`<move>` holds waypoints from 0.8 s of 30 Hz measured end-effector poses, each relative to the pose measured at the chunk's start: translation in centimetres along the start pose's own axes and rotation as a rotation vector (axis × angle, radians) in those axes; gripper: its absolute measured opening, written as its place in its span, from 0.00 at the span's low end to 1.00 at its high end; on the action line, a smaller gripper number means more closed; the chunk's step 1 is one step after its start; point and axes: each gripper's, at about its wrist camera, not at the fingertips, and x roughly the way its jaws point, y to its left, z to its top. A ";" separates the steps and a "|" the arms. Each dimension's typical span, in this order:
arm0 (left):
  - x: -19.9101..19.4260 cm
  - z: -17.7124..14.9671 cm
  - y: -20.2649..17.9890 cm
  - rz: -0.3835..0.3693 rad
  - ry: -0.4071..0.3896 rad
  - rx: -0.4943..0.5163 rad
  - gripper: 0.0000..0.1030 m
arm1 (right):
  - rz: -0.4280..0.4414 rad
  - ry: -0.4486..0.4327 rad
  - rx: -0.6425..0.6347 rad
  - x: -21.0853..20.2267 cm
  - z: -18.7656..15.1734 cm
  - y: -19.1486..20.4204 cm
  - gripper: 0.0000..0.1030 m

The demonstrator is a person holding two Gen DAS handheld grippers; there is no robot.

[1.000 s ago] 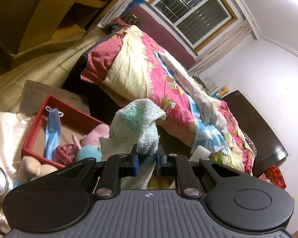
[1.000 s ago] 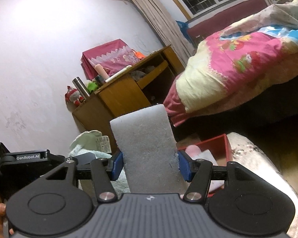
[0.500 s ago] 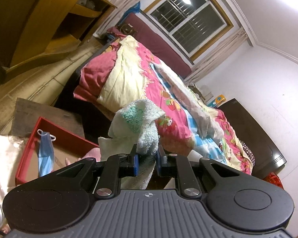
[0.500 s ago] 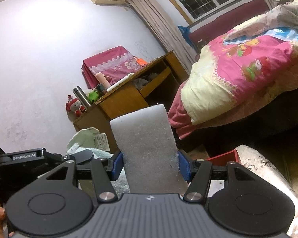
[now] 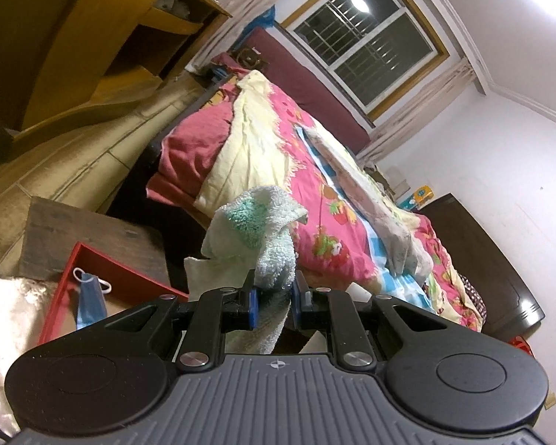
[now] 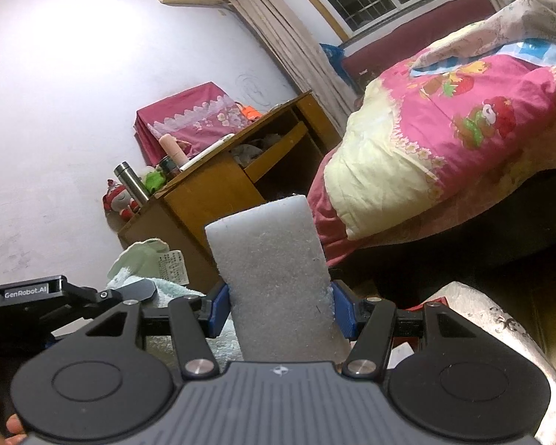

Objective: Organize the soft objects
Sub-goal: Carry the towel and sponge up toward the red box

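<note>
My left gripper (image 5: 273,306) is shut on a pale green and white towel (image 5: 257,230), which bunches above the blue pads and hangs below them. A red box (image 5: 89,259) lies low at the left, with a blue face mask (image 5: 89,302) draped inside; the rest of its contents are hidden behind the gripper. My right gripper (image 6: 278,309) is shut on a white foam block (image 6: 274,278) that stands upright between the pads. In the right wrist view the left gripper (image 6: 74,296) shows at the left with the towel (image 6: 144,263), and a corner of the red box (image 6: 435,302) peeks out.
A bed with a pink and yellow quilt (image 5: 278,155) fills the middle. A wooden desk (image 6: 218,189) with an open drawer stands by the wall, carrying a flask (image 6: 129,181) and small items. A white patterned cloth (image 6: 496,337) covers the surface under the box. A dark cabinet (image 5: 482,256) stands far right.
Both grippers have moved level with their loads still held. The red box has slid lower and leftward in the left view, its soft toys now hidden. In the right view only its corner remains.
</note>
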 end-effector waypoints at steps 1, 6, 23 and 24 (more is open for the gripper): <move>0.1 0.2 0.1 0.000 -0.002 -0.002 0.14 | -0.002 -0.003 0.000 0.1 0.0 -0.1 0.27; 0.5 0.9 0.4 0.007 -0.017 0.000 0.14 | -0.007 -0.009 0.005 1.1 0.2 -0.5 0.27; 4.5 1.0 3.2 0.121 0.027 0.011 0.14 | -0.077 0.056 -0.026 5.5 -0.9 -3.1 0.27; 4.8 0.9 3.3 0.130 0.032 0.012 0.14 | -0.082 0.063 -0.029 5.7 -1.0 -3.2 0.27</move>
